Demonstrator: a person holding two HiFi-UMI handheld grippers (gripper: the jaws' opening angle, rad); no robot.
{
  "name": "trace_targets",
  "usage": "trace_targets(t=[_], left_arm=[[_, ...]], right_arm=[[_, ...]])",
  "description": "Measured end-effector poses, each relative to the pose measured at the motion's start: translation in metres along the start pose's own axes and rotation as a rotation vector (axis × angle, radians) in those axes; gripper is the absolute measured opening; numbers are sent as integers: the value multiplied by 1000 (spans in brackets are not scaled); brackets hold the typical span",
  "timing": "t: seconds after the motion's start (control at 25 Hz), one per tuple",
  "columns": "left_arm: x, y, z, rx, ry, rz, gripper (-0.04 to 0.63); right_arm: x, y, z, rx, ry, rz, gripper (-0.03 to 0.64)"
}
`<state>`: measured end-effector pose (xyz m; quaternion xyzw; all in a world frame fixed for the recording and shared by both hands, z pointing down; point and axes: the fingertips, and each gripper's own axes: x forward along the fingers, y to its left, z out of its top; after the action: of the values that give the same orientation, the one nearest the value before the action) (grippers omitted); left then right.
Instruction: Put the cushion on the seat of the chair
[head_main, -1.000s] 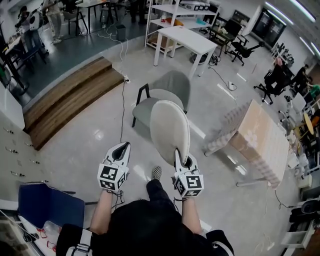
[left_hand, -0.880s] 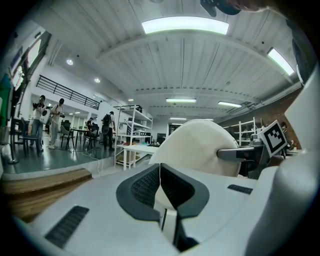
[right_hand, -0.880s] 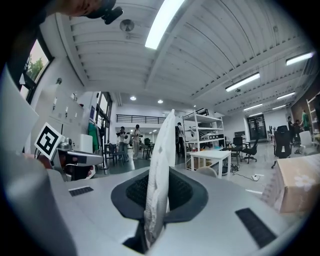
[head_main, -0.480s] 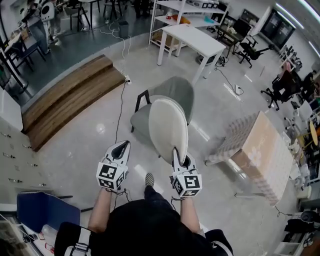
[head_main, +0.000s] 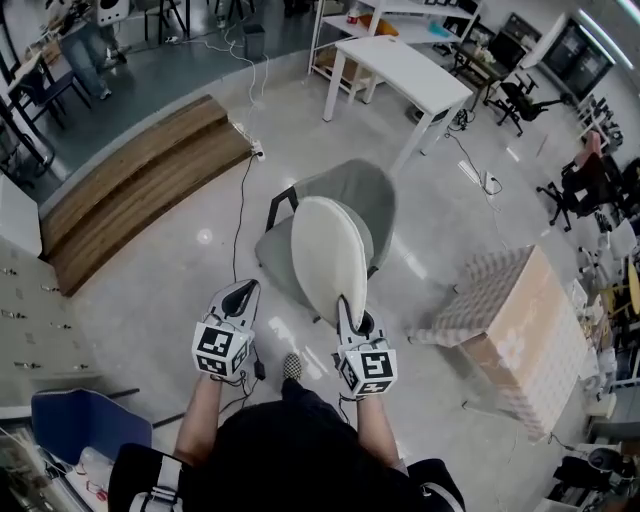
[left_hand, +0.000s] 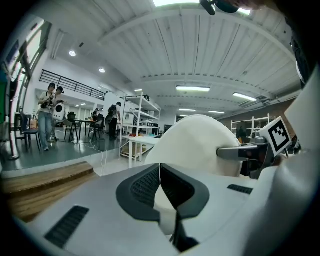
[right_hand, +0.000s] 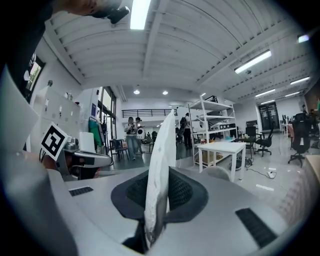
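Cushion (head_main: 328, 258): white oval pad, standing on edge, its lower rim pinched in my right tool (head_main: 347, 315). The long axis runs up and away from me.
Right tool: clamped narrow on the cushion's rim, with a pad pressing each face.
Left tool (head_main: 240, 297): jaws together with nothing between them. It sits just beside the cushion on its left, not touching.
Chair (head_main: 352, 192): grey, on the floor straight ahead, past the cushion. The backrest is on the far side, and the seat (head_main: 270, 250) faces me, mostly hidden behind the pad.
Key relation: the seat lies ahead of and below my right tool. From the head view the cushion's top end overlaps the seat, but I cannot tell how far above it hangs.
Nearer hand: the right carries, and the left is free to steady the other edge.
Next move (my guess): reach forward and tip the pad flat, broad face down on the seat.
Risk: with a single rim grip, the pad may swing or flop.
Surroundings: white bench (head_main: 405, 70) beyond the chair and a cloth-draped box (head_main: 510, 320) to the right, both well apart.
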<state>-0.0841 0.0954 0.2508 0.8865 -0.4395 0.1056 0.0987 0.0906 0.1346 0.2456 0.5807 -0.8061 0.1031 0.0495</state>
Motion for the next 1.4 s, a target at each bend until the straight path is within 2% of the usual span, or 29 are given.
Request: trace_targets(t=[0.36,0.6,1.12,1.4], left_arm=[[56,34,4,-9,29,53,23],[72,57,-18,-34,69,97,23],[117,128,-95,-94,159,100,22],[137,153,-155,-131,221,94,23]], right_arm=[[65,-29,-11,19,54,66,59],[98,-33,-31,35,89,105,60],[181,-12,-112,87,222,133,59],[212,-2,-165,115,272,143,60]])
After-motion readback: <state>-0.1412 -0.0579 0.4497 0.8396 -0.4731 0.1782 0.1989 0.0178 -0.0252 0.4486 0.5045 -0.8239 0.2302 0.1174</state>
